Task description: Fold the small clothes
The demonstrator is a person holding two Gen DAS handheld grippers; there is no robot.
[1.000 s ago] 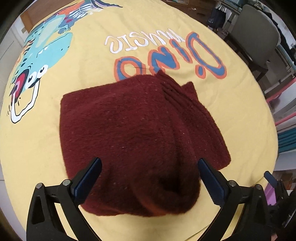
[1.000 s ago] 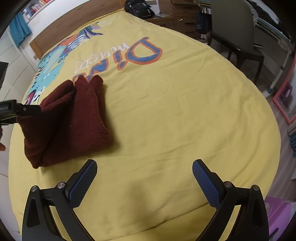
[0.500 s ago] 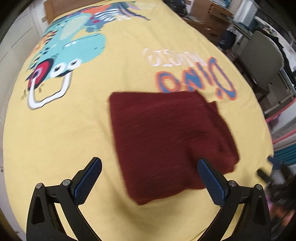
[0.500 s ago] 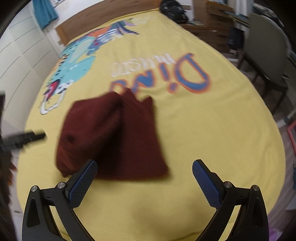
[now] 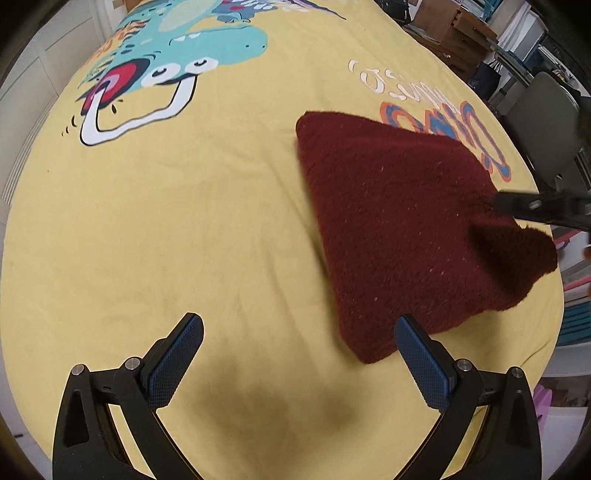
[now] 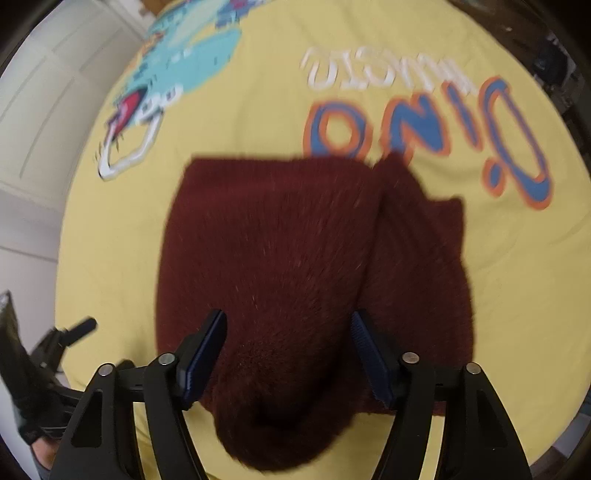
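Note:
A dark red knitted garment (image 5: 399,221) lies folded on the yellow bedspread (image 5: 147,221). In the right wrist view the same garment (image 6: 277,236) fills the middle, with a narrower folded part along its right side. My right gripper (image 6: 288,343) straddles its near bulging edge; the jaws are closing with the knit between them, and the pads do not clearly press on it. One black finger (image 5: 532,206) of that gripper shows at the garment's right corner. My left gripper (image 5: 299,354) stands open over bare sheet, the garment's near corner beside its right finger.
The bedspread carries a teal dinosaur print (image 5: 177,48) and blue-orange lettering (image 6: 424,125). A grey chair (image 5: 546,122) and wooden furniture (image 5: 454,33) stand past the bed's right edge. White cabinet doors (image 6: 48,92) line the left side.
The left gripper has slid left off the garment onto bare sheet. The right gripper has swung left over the garment, and its jaws have narrowed around the near edge.

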